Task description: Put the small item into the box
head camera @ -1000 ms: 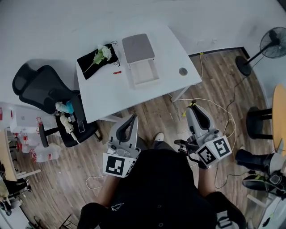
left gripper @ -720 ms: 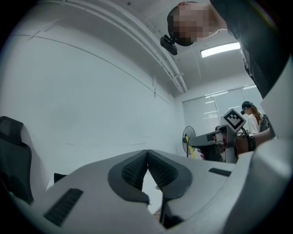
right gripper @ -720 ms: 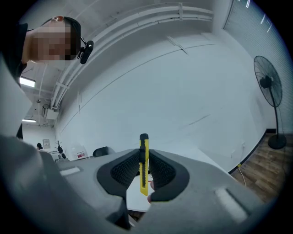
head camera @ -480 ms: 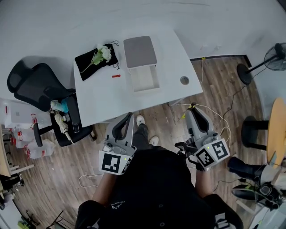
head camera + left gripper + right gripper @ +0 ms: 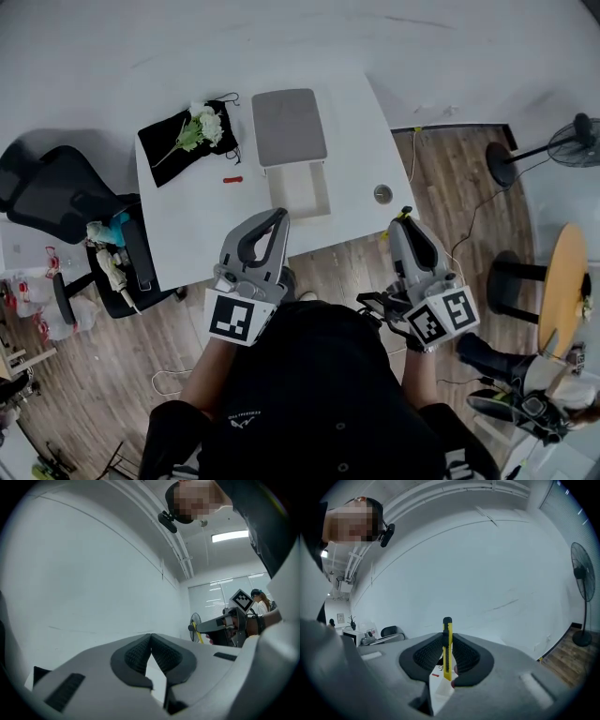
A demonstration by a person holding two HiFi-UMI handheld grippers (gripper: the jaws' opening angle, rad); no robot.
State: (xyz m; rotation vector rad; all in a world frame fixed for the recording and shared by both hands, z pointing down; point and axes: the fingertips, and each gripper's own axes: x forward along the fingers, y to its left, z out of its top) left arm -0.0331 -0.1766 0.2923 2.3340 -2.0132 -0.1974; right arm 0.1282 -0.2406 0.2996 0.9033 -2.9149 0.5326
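On the white table [image 5: 202, 220] stands a box [image 5: 290, 126] with a grey lid and an open white drawer [image 5: 300, 190]. A small red item [image 5: 232, 179] lies left of the drawer. My left gripper [image 5: 278, 217] hangs over the table's near edge; in the left gripper view [image 5: 151, 637] its pads meet with nothing between them. My right gripper [image 5: 405, 223] is off the table's right front corner. The right gripper view shows it [image 5: 447, 641] shut on an upright yellow utility knife [image 5: 447, 644].
A black cloth [image 5: 169, 150] with white flowers [image 5: 195, 128] lies at the table's back left. A round grommet [image 5: 382, 194] sits near the right edge. A black office chair [image 5: 56, 192] stands to the left; a fan [image 5: 572, 141] and a round wooden table [image 5: 561, 281] stand to the right.
The person has stepped toward the table. Both grippers have come forward from over the floor to the table's near edge, their jaws unchanged.
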